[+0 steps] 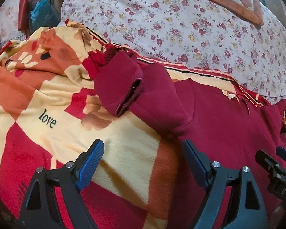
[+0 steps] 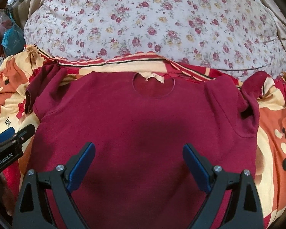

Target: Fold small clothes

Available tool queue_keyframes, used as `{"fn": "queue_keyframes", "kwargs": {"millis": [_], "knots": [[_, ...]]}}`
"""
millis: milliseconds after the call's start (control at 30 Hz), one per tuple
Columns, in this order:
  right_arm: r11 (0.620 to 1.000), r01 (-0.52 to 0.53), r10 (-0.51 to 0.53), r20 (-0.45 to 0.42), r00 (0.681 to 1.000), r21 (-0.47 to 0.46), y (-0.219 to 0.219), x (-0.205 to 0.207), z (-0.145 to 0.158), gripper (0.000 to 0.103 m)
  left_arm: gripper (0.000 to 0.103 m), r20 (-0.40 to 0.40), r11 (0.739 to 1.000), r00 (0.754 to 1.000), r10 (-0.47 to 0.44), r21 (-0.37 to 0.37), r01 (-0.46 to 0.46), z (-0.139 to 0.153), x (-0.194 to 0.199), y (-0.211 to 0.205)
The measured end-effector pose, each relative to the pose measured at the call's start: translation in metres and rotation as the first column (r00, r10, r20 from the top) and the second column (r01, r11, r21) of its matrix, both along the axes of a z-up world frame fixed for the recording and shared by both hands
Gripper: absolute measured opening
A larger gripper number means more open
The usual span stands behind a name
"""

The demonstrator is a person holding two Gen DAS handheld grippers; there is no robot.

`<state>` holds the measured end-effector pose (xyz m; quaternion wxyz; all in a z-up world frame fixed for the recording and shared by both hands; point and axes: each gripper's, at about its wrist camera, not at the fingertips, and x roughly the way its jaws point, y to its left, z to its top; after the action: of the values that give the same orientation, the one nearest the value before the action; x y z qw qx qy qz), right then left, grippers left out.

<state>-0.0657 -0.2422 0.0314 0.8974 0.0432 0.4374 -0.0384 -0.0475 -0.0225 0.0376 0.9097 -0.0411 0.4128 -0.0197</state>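
Note:
A small maroon shirt [image 2: 143, 118] lies spread flat on a patterned blanket, neckline [image 2: 154, 84] toward the far side, with a short sleeve at each side. In the left wrist view its left sleeve [image 1: 122, 87] is bunched, cuff opening toward me. My left gripper [image 1: 143, 148] hovers open over the blanket beside the shirt's left edge, nothing between its fingers. My right gripper [image 2: 139, 150] hovers open above the shirt's [image 1: 228, 118] lower middle, holding nothing. The right gripper's tip [image 1: 276, 164] shows at the left view's right edge; the left gripper [image 2: 11, 139] shows at the right view's left edge.
The shirt rests on a red, orange and cream blanket [image 1: 47, 103] printed "love". Behind it bulges a white floral quilt [image 2: 154, 24] with an orange cushion [image 1: 228, 2] on top. Bags and clutter [image 1: 40, 11] stand at the far left.

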Motion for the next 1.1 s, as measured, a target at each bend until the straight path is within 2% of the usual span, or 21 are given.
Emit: {"fn": "queue_keyframes", "kwargs": {"millis": [467,800,1100], "knots": [[1.0,0.004,-0.004,0.005,1.0,-0.002,0.0017,0.0015,0.0002,0.095,0.067,0.012,1.0,1.0,0.004,0.014,-0.004,0.0,-0.0011,-0.0002],[0.999,0.008,-0.009,0.025,1.0,0.042,0.0021,0.0005,0.004,0.095,0.067,0.013,1.0,1.0,0.0,0.023,0.0,-0.0001,-0.0018,-0.0016],[1.0,0.018,-0.018,0.005,1.0,0.0,0.001,0.0028,0.0005,0.095,0.067,0.011,1.0,1.0,-0.002,0.027,0.001,-0.0016,-0.0015,-0.0022]]}}
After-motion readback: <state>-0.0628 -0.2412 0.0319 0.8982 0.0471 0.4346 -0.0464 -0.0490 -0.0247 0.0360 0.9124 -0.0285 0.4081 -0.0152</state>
